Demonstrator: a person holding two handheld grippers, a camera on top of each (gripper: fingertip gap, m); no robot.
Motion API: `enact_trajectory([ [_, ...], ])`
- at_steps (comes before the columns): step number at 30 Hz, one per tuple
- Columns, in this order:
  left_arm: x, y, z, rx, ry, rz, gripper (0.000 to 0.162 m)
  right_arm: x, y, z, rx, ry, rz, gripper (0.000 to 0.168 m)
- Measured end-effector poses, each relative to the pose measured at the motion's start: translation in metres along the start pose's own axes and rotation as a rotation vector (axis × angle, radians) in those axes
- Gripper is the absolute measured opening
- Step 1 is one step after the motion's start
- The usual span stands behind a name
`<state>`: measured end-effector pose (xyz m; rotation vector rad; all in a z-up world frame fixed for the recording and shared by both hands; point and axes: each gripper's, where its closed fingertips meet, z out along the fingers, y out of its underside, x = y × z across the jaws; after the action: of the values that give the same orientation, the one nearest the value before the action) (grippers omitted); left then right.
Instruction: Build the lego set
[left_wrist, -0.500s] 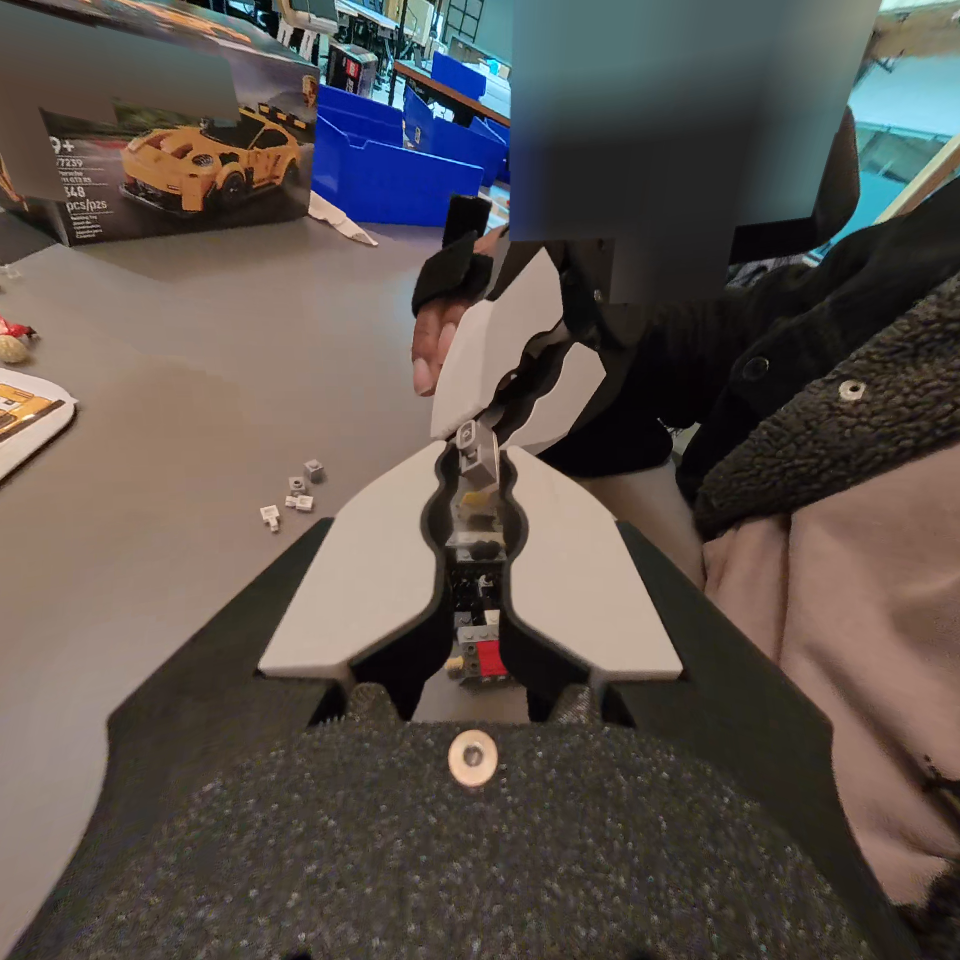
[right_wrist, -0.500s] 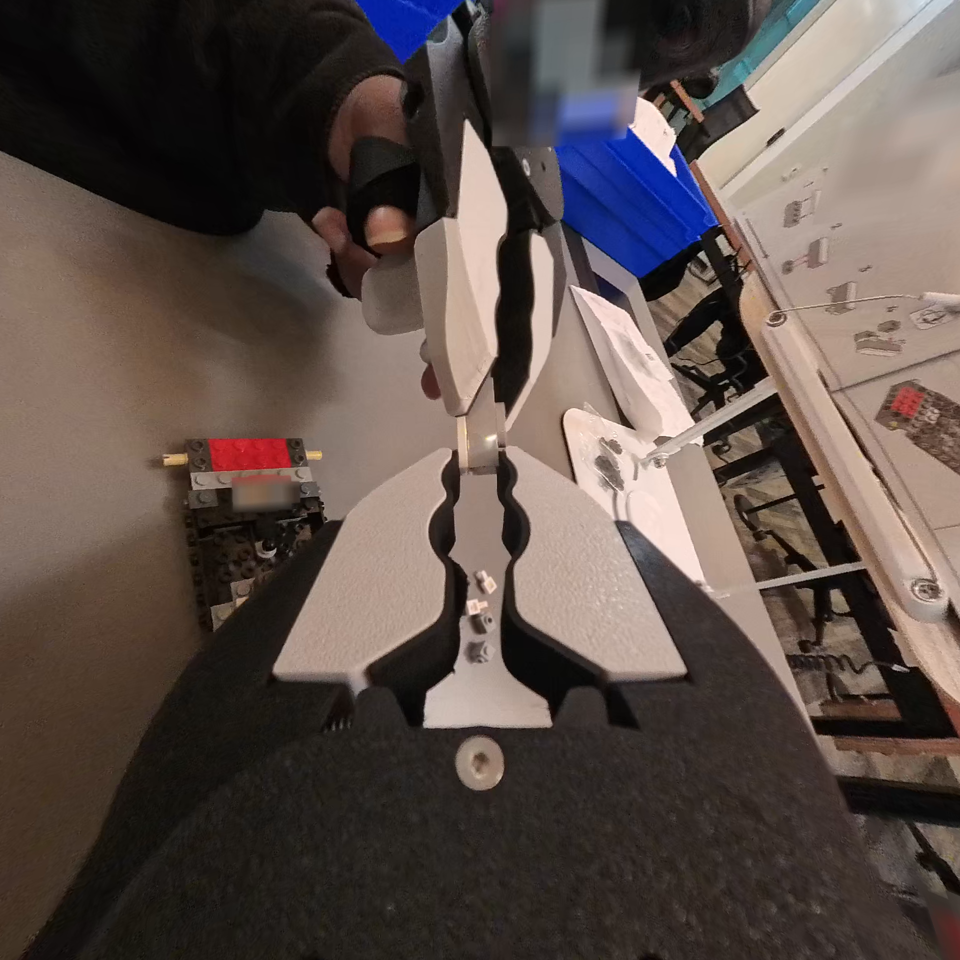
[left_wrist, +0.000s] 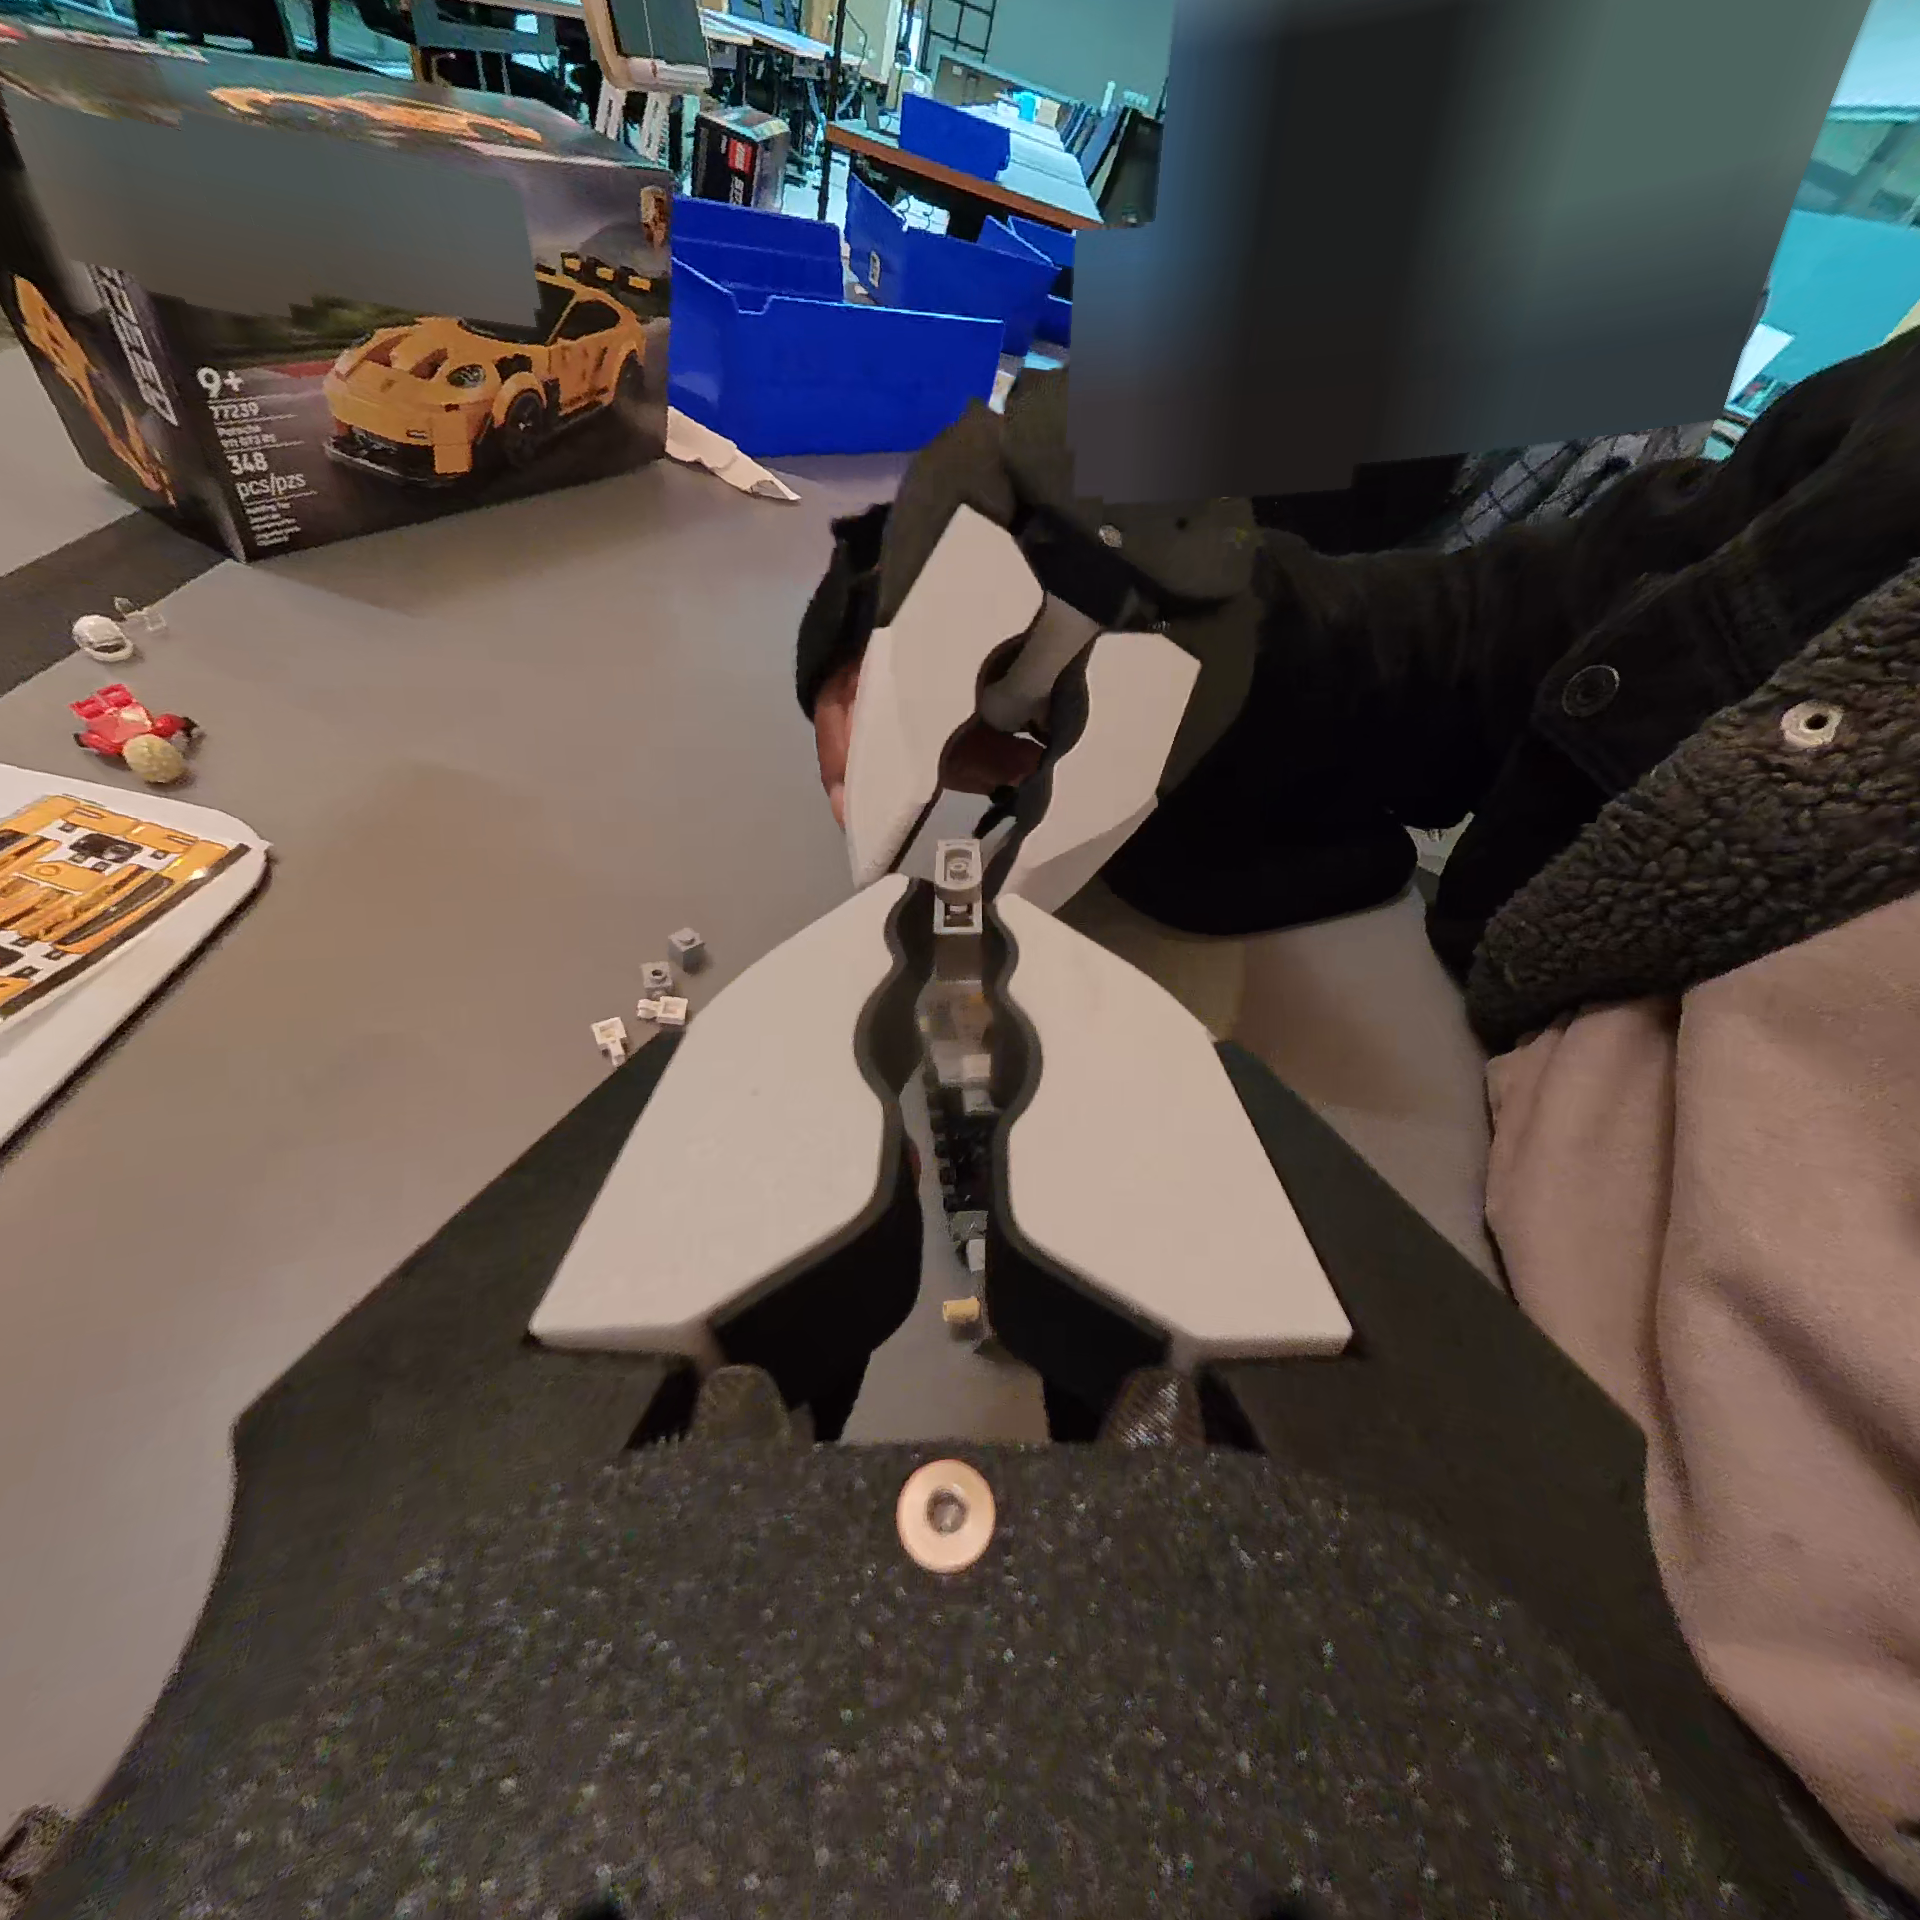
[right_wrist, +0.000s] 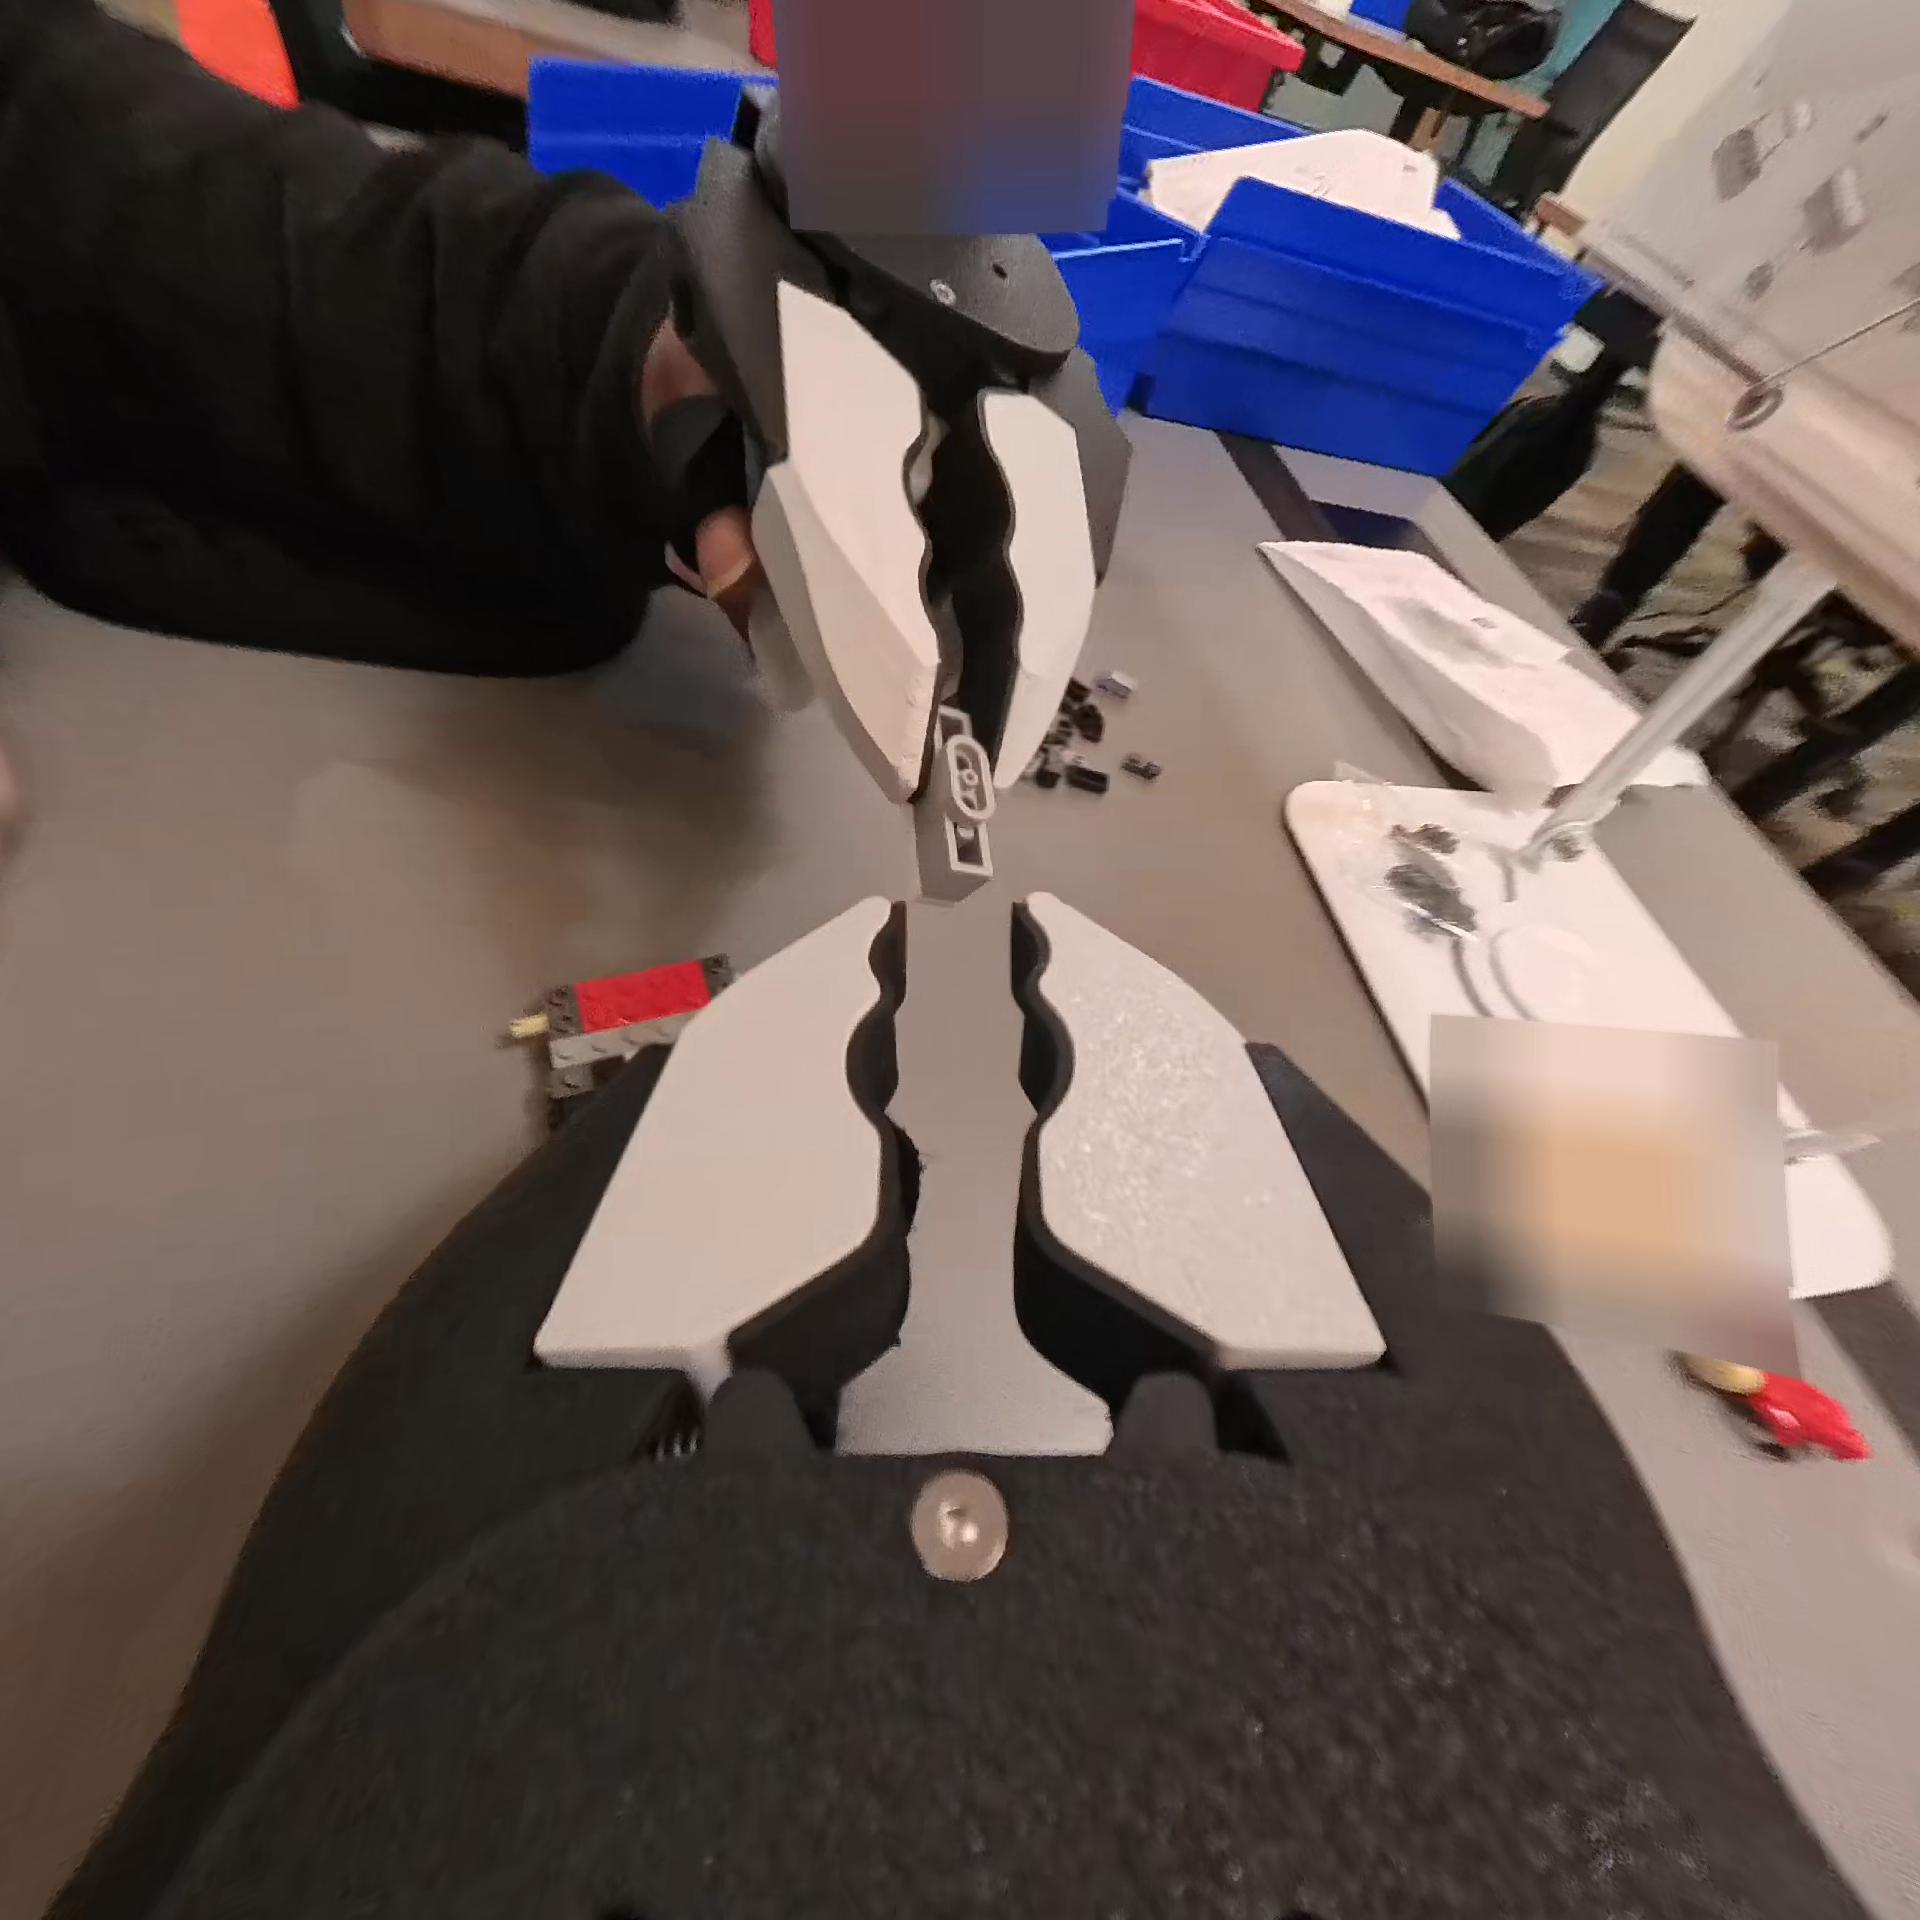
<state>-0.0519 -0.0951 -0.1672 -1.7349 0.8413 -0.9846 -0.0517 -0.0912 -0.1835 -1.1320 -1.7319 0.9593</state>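
Observation:
My left gripper (left_wrist: 954, 902) is shut on a small grey lego piece (left_wrist: 957, 883) at its fingertips. In the right wrist view the left gripper (right_wrist: 961, 779) hangs from above and pinches the top of the piece (right_wrist: 958, 847), held above the table. My right gripper (right_wrist: 958, 912) is open and empty, its tips just below the piece. It also shows in the left wrist view (left_wrist: 951, 868), facing my left gripper. The partly built base (right_wrist: 634, 997), red, grey and black, lies on the grey table to the left of my right gripper.
The set's box (left_wrist: 364, 364) stands at the back left, with blue bins (left_wrist: 831, 364) beside it. An instruction booklet (left_wrist: 83, 894) lies at the left. Small grey pieces (left_wrist: 665, 982), black pieces (right_wrist: 1081, 753) and a white tray (right_wrist: 1621, 966) are on the table. A person's dark sleeve (right_wrist: 260, 416) rests at the left. Left and right tips are no more than a few centimetres apart.
My right gripper has opened, let go of the grey piece and drawn back slightly. The left gripper keeps hold of the piece. Both views have shifted.

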Motion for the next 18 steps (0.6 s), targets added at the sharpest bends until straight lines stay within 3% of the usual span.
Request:
enact_trajectory([
  [12, 0.005, -0.003, 0.001, 0.011, 0.003, 0.056, 0.008, -0.006, -0.014, -0.003, 0.112, -0.155, 0.266, 0.009],
  [18, 0.003, -0.003, 0.001, 0.013, -0.002, 0.055, 0.010, -0.005, -0.014, -0.003, 0.116, -0.165, 0.289, 0.008],
])
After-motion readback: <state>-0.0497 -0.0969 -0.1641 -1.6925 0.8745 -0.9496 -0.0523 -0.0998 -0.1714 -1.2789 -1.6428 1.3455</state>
